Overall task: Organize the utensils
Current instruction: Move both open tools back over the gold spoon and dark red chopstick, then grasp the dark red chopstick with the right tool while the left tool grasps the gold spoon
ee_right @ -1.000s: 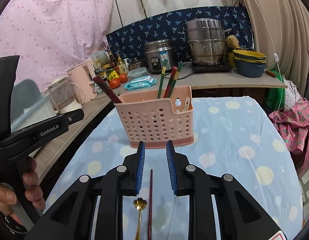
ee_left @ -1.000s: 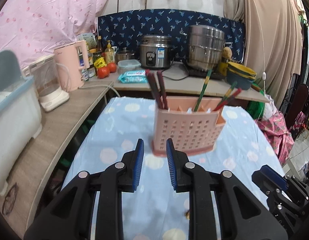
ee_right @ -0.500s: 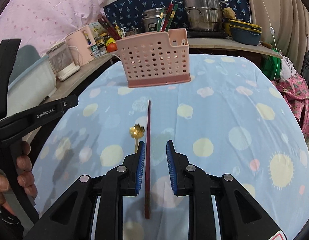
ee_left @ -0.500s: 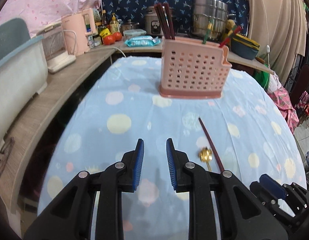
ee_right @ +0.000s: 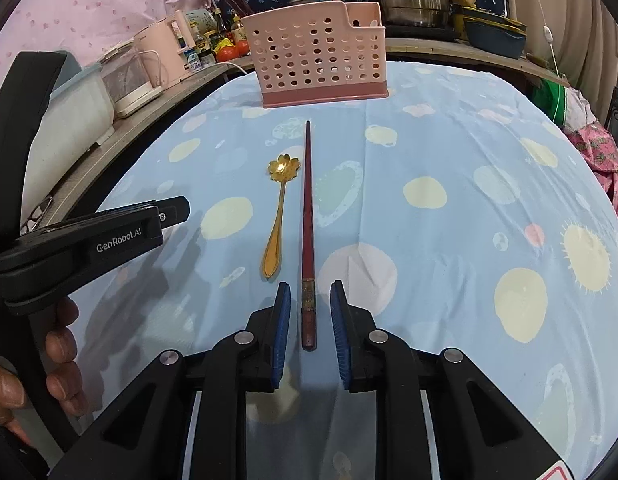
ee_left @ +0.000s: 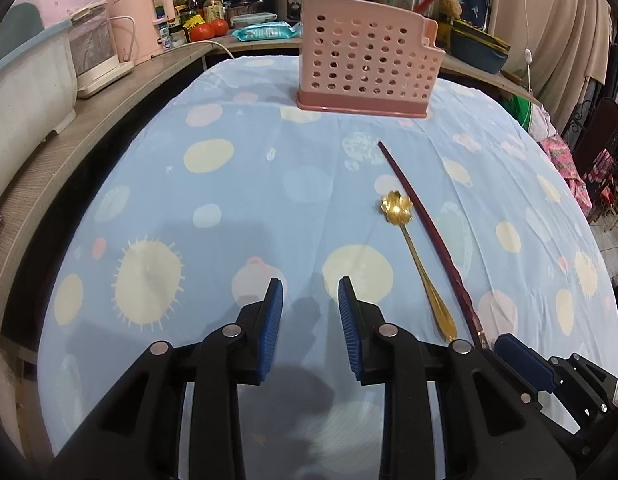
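Only the right wrist view shows the dark red chopstick (ee_right: 307,216) lying on the table (ee_right: 449,152) with its thick end between the right hand-held gripper (ee_right: 307,312)'s closing, not yet touching pads. The left hand-held gripper (ee_left: 311,308), empty, is opening. A second ago both hovered higher, facing the pink utensil basket (ee_right: 317,52).

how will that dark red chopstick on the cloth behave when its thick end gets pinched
The dark red chopstick looks rigid, so it should lift straight. Gripped at its thick end by the closing right gripper, its long tip may droop or swivel. Its glossy finish could slip.
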### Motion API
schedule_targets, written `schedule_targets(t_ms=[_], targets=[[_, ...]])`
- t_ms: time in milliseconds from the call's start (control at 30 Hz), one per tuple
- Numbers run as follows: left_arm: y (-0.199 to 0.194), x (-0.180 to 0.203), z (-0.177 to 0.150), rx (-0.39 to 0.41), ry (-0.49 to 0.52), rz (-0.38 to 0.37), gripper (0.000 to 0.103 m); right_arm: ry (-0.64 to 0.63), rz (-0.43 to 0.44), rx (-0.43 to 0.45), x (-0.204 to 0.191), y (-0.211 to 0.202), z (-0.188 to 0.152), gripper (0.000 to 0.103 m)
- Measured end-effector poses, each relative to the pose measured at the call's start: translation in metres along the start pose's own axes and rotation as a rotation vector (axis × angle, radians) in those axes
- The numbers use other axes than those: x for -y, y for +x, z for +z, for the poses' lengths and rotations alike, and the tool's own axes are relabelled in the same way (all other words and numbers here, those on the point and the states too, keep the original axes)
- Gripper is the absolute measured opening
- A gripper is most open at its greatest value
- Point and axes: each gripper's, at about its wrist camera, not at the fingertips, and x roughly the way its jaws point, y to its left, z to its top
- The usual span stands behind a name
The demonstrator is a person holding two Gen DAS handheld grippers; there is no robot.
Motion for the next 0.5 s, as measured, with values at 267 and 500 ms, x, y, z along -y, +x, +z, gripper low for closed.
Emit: schedule_targets(t_ms=[267, 500], targets=[[0.002, 0.01, -0.008, -0.014, 0.022, -0.013, 0.035, -0.007, -0.011, 0.001, 0.0, 0.002, -0.004, 0.011], [0.001, 0.016, -0.01, -0.018, 0.027, -0.028, 0.045, 0.008, -0.025, 0.014, 0.007, -0.003, -0.007, 0.007]])
